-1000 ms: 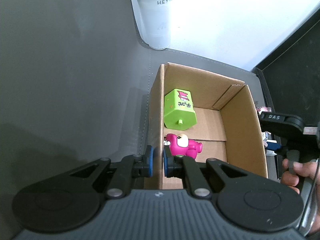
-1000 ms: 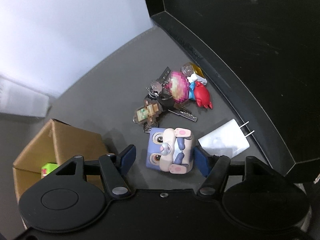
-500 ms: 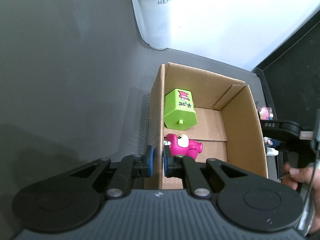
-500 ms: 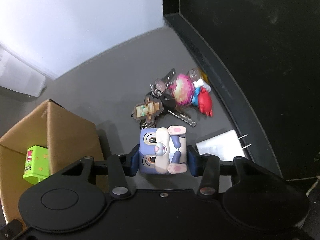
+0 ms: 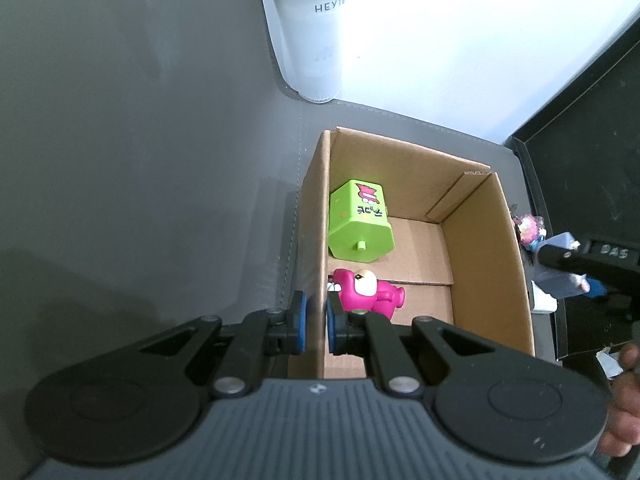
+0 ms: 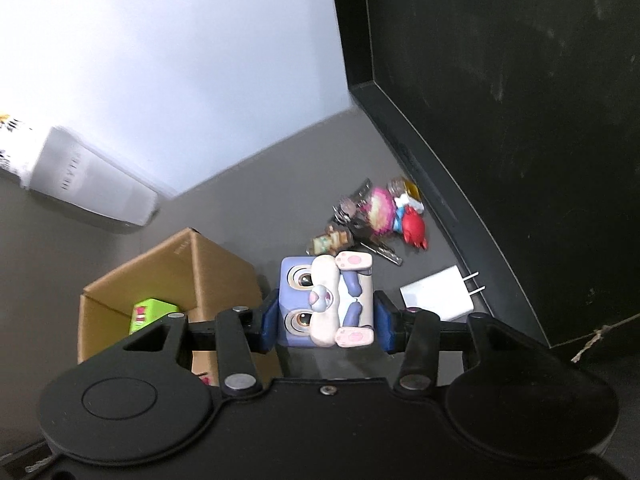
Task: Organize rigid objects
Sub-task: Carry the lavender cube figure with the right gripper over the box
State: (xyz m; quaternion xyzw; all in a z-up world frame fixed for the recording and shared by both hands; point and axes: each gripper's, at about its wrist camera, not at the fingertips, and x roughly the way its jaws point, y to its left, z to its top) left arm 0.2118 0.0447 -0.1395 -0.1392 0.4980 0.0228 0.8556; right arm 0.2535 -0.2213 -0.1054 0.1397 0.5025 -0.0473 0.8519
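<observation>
Right gripper (image 6: 326, 325) clamped on blue rabbit cube toy (image 6: 326, 300), apparently lifted clear of grey mat (image 6: 248, 200), white charger (image 6: 438, 296) and keychain cluster (image 6: 376, 216) beyond, left gripper (image 5: 314, 322) pinching cardboard box (image 5: 490, 264) wall, green toy (image 5: 360, 222) and pink figure (image 5: 368, 290) inside.

Left gripper (image 5: 314, 322) jaws pinched; right gripper (image 6: 326, 322) jaws clamped, tilted down

I see a tall frosted plastic cup (image 5: 308, 32) standing at twelve o'clock on the grey leather-like bench (image 5: 140, 140), a white wall (image 5: 460, 40) behind, a black panel (image 6: 500, 80) at two o'clock.
</observation>
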